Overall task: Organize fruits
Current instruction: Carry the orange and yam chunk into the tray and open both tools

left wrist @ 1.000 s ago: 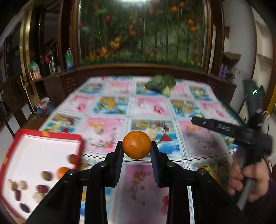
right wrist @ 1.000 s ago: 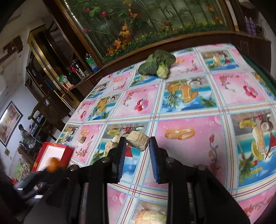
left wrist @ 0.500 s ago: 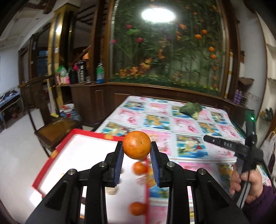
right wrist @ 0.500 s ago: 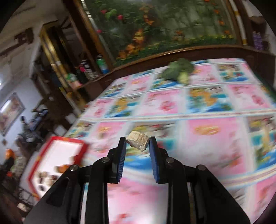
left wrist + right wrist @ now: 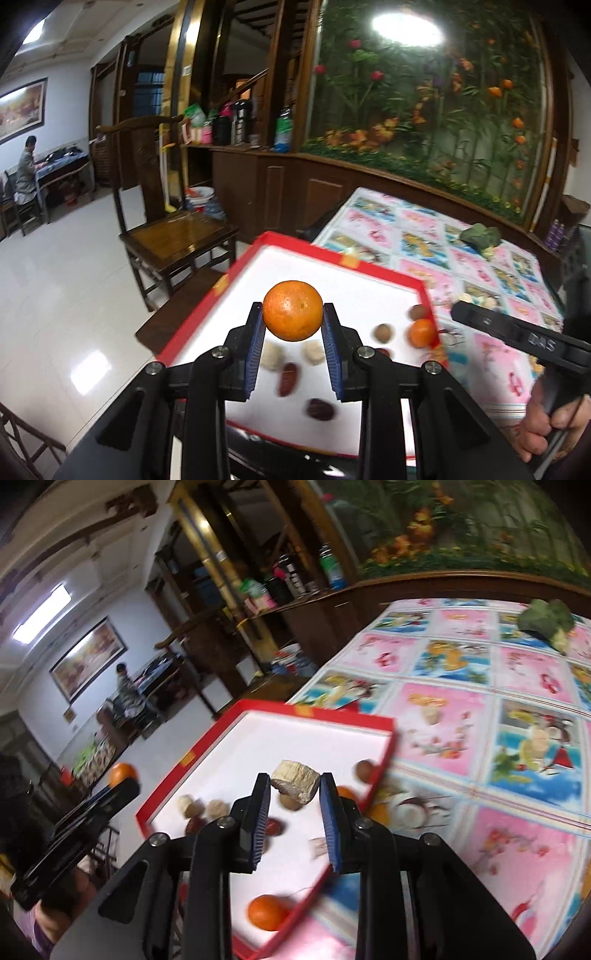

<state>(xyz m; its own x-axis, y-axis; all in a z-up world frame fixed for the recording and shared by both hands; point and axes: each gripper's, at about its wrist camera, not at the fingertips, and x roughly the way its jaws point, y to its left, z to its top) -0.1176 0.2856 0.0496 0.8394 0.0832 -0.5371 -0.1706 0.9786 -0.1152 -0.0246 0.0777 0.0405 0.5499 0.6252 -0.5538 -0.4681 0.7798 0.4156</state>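
My left gripper is shut on an orange tangerine, held above the red-rimmed white tray at the table's left edge. Inside that tray lie another tangerine, walnuts, dark red dates and pale chunks. My right gripper is shut on a pale beige chunk, hanging over the same tray, near its right rim. The right gripper also shows in the left wrist view, held by a hand. The left gripper with its tangerine appears at the left of the right wrist view.
The table wears a pink and blue fruit-print cloth. A green leafy vegetable lies at its far side, and small pale pieces lie on the cloth. A wooden chair stands left of the table. A person sits far off.
Both grippers swung left from over the cloth to above the red tray, each still gripping its item. The tray now fills the lower middle of both views.
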